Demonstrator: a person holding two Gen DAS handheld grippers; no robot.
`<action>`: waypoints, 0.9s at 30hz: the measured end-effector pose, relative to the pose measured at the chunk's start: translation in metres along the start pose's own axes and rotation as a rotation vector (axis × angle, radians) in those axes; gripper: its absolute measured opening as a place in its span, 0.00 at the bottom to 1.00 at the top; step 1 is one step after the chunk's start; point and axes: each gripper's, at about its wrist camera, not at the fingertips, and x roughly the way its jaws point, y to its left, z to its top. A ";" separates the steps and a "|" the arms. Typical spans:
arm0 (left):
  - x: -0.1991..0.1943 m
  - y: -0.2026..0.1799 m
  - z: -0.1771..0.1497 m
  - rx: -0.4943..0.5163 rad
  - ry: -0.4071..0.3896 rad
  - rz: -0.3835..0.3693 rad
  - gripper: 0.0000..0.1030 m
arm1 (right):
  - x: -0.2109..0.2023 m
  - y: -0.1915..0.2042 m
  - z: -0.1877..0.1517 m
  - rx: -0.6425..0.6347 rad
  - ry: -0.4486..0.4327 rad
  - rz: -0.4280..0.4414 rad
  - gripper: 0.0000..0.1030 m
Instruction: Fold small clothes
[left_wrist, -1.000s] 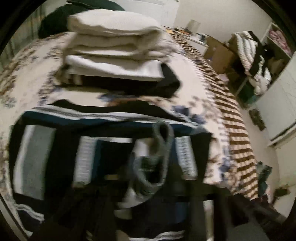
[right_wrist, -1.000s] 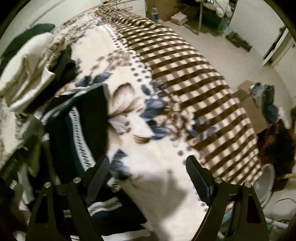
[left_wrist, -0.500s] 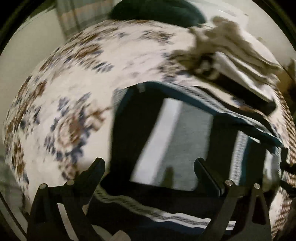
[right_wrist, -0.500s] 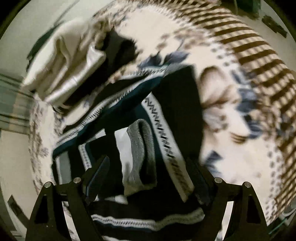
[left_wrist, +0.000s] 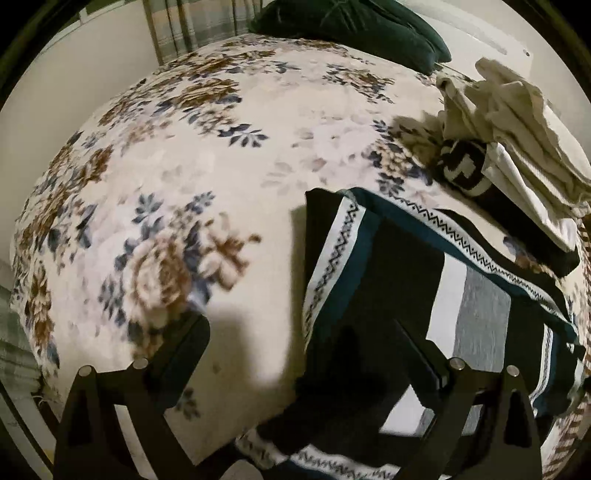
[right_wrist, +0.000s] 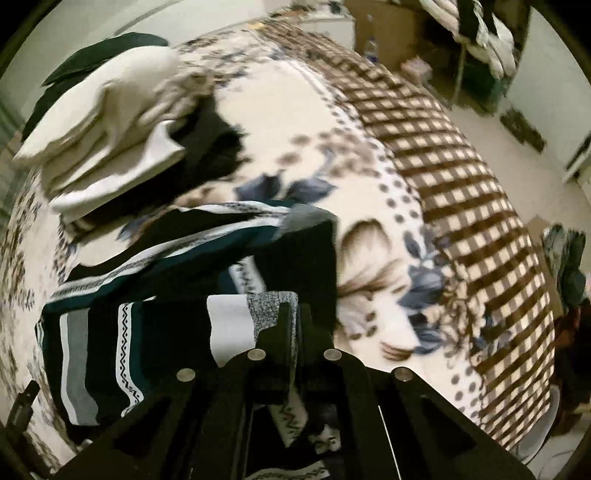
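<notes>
A striped sweater (left_wrist: 476, 317), black, teal, white and grey with zigzag bands, lies spread on the floral bedspread (left_wrist: 221, 147). My left gripper (left_wrist: 301, 347) is open and straddles the sweater's left edge, one finger over bare bedspread and the other over the black panel, with no cloth gripped. In the right wrist view the sweater (right_wrist: 110, 332) fills the lower left. My right gripper (right_wrist: 295, 317) is closing tight, its pads pressing on a grey-and-white fold of the sweater at its right side.
A stack of folded cream and black clothes (left_wrist: 517, 129) (right_wrist: 103, 140) sits just beyond the sweater. A dark green pillow (left_wrist: 351, 26) lies at the head of the bed. The brown checked border (right_wrist: 461, 184) drops to a floor with clutter (right_wrist: 565, 266) on the right.
The left gripper swung left from the sweater's middle to its left edge and opened wider. The right gripper moved from bare bedspread onto the sweater and shut on a fold.
</notes>
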 end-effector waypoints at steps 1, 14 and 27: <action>0.003 -0.002 0.003 0.002 0.000 -0.003 0.96 | 0.006 -0.003 0.002 0.003 0.027 0.006 0.03; 0.043 -0.006 0.019 0.125 0.068 0.013 0.96 | 0.017 -0.051 -0.025 0.209 0.186 0.193 0.51; 0.079 -0.020 -0.023 0.295 0.171 -0.065 0.96 | 0.051 -0.020 -0.051 0.043 0.246 0.092 0.65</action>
